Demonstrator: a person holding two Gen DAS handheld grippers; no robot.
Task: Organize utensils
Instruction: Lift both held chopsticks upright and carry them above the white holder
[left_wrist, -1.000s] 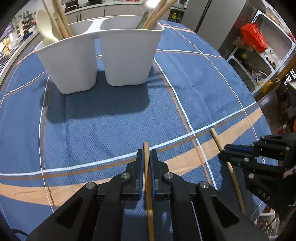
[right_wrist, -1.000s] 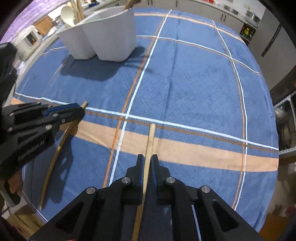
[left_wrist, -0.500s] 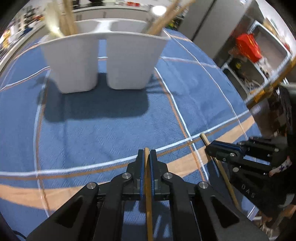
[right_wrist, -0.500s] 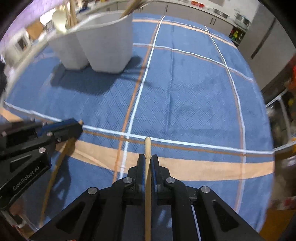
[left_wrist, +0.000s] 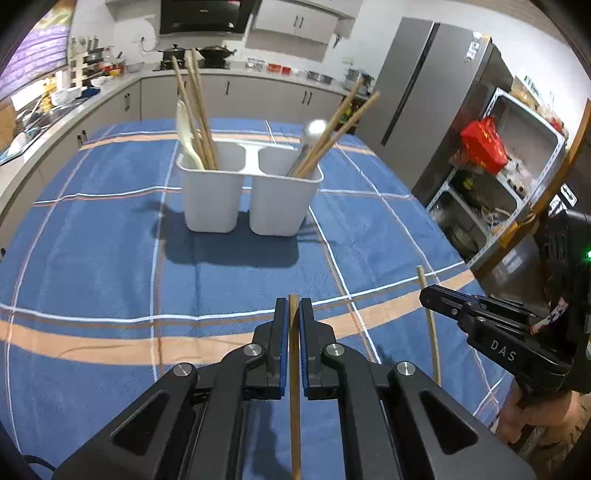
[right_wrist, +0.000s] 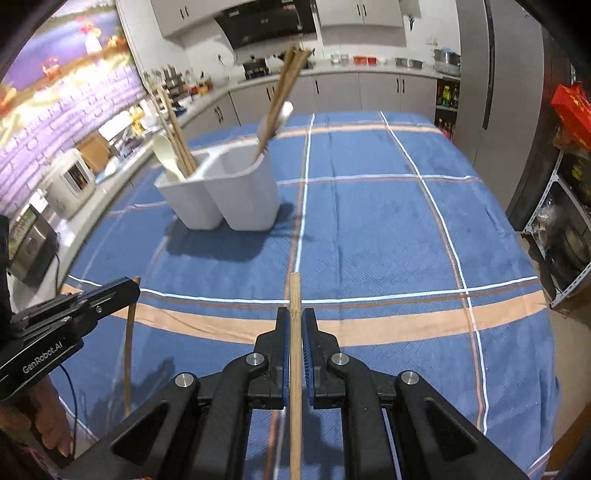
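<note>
A white two-compartment utensil holder (left_wrist: 251, 195) stands on the blue plaid tablecloth; it also shows in the right wrist view (right_wrist: 225, 195). Its left compartment holds a pale spoon (left_wrist: 186, 134) and wooden chopsticks. Its right compartment holds chopsticks and a metal utensil. My left gripper (left_wrist: 293, 302) is shut on a wooden chopstick (left_wrist: 294, 387), well short of the holder. My right gripper (right_wrist: 295, 314) is shut on another wooden chopstick (right_wrist: 295, 369). Each gripper shows in the other's view, holding its stick upright: the right (left_wrist: 424, 293) and the left (right_wrist: 135, 286).
The table's right edge (left_wrist: 454, 258) is close to a metal shelf rack (left_wrist: 509, 177) with a red bag and a grey fridge (left_wrist: 424, 96). Kitchen counters (left_wrist: 110, 88) run behind and to the left of the table. A microwave (right_wrist: 29, 243) sits at the left.
Both grippers have lifted and tilted up with their chopsticks. The holder now looks farther away and the kitchen background has come into view.
</note>
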